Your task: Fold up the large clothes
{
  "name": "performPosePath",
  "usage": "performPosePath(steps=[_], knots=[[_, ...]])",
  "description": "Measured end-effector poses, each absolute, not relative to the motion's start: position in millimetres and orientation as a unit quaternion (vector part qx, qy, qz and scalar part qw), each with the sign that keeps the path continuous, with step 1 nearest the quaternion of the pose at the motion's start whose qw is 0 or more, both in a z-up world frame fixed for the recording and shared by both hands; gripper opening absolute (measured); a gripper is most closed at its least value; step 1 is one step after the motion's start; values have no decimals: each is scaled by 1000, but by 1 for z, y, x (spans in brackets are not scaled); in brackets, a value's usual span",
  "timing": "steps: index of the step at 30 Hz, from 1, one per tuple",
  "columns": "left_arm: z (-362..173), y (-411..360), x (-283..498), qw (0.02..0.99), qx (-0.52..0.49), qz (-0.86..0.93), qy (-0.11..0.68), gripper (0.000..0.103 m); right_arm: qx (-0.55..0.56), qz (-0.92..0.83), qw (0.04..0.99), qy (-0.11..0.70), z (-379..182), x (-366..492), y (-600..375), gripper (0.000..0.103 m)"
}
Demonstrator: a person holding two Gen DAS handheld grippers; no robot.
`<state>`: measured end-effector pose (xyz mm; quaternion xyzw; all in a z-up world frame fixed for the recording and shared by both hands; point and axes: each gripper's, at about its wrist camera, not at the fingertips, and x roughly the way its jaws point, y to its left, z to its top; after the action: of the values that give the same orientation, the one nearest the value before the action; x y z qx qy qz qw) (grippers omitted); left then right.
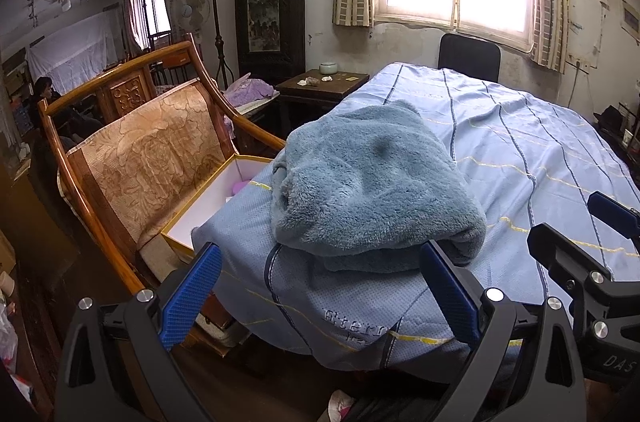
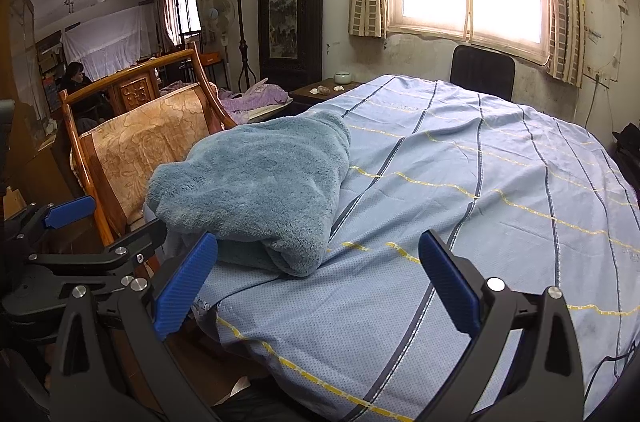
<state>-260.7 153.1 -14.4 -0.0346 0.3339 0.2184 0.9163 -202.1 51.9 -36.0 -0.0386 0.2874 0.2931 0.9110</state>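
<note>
- The bed (image 2: pixel 460 182), under a blue striped sheet, fills both views.
- A wooden chair (image 1: pixel 132 158) stands just beside the bed's left edge.
- The folded blue fleece garment (image 1: pixel 368 190) sits on the bed's near left corner.
- An open white box (image 1: pixel 208 206) rests on the chair seat.
- Left gripper (image 1: pixel 320 286) hovers level before the fleece, jaws spread wide, empty.
- Right gripper (image 2: pixel 320 282) is alongside, aimed over the sheet, jaws apart, holding nothing.

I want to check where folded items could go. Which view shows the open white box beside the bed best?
The left wrist view: the open white box sits between the wooden chair and the bed, interior visible. In the right wrist view, the blue fleece garment hides it.
</note>
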Motion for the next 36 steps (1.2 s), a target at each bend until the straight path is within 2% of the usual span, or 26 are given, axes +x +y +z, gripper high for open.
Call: performPosePath(steps=[36], knots=[[-14,152,-266,915,-33,225,333,99,-38,293,911,288,-36,-203,52,98]])
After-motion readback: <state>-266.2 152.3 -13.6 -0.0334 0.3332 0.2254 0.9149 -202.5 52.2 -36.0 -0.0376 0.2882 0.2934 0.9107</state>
